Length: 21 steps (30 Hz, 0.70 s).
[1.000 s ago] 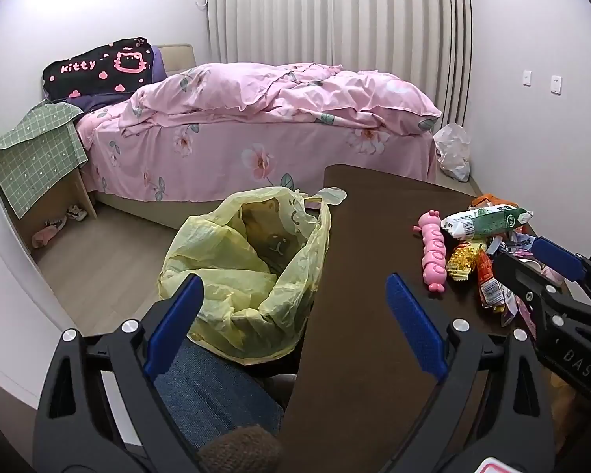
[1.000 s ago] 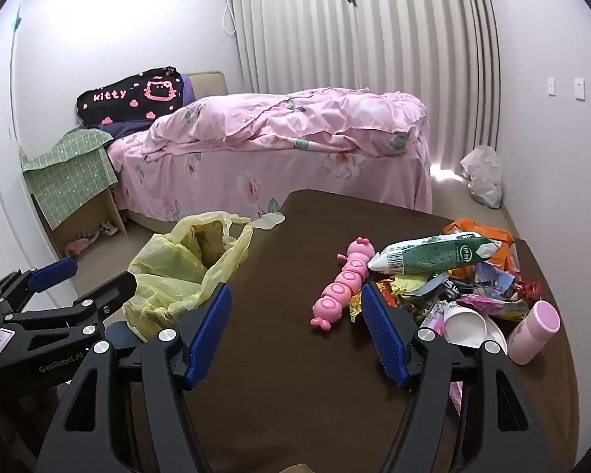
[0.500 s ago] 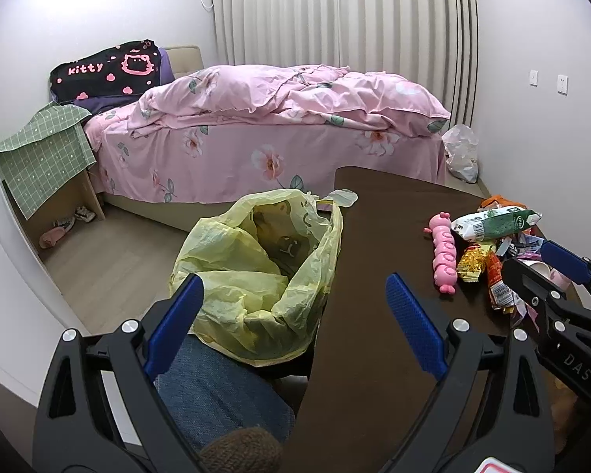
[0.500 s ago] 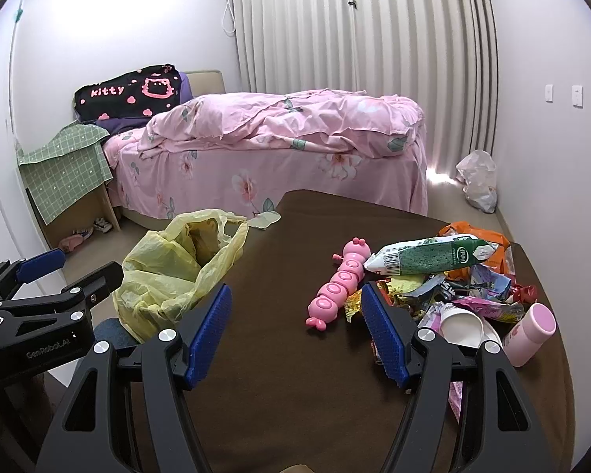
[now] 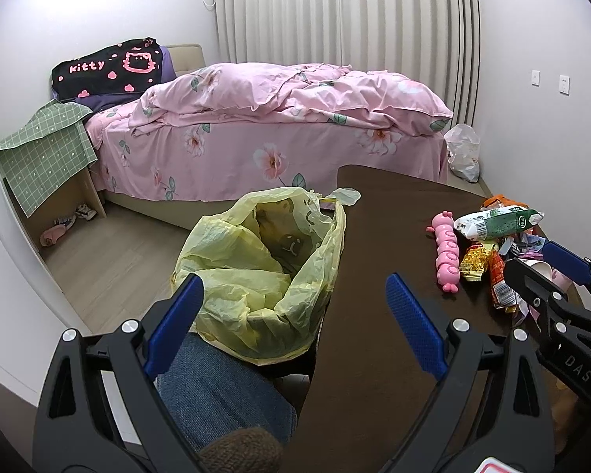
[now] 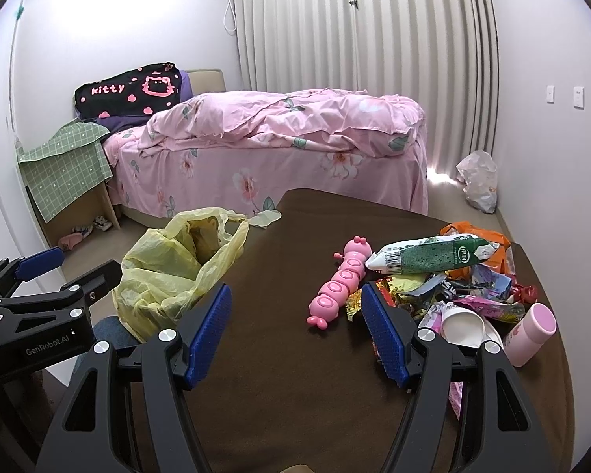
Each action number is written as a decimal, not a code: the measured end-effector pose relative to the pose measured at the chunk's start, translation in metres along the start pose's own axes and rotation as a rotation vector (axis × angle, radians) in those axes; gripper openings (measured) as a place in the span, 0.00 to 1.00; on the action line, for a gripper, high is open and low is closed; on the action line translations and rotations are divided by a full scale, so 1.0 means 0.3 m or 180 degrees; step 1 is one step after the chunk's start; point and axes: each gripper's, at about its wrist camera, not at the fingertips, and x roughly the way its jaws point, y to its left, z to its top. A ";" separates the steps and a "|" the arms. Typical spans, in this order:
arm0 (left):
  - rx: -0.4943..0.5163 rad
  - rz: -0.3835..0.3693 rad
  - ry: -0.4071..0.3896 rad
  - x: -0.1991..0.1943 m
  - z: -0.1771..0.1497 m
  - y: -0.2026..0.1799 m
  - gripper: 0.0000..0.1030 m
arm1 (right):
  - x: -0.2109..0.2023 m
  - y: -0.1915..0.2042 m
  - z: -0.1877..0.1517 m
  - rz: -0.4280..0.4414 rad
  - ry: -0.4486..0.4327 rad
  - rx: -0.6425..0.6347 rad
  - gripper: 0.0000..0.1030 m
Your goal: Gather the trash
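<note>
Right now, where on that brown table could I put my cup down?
The table is bare from the yellow bag at its left edge across to the pink caterpillar toy. Right of the toy, the wrapper pile crowds it.

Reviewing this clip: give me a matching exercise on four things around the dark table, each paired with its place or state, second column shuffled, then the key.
Column 1
1. yellow bag
2. pink caterpillar toy
3. pink bottle
4. white paper cup

Column 2
A. lying on its side at the right end of the trash pile
B. hanging open at the table's left edge
C. lying flat on the table, left of the wrappers
D. crumpled among the wrappers, mouth facing the camera

Pairs: 1-B, 2-C, 3-A, 4-D
</note>
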 end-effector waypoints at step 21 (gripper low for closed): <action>-0.0030 0.0027 0.0011 0.005 -0.007 0.019 0.87 | 0.000 -0.002 0.001 0.0004 0.0001 0.0009 0.63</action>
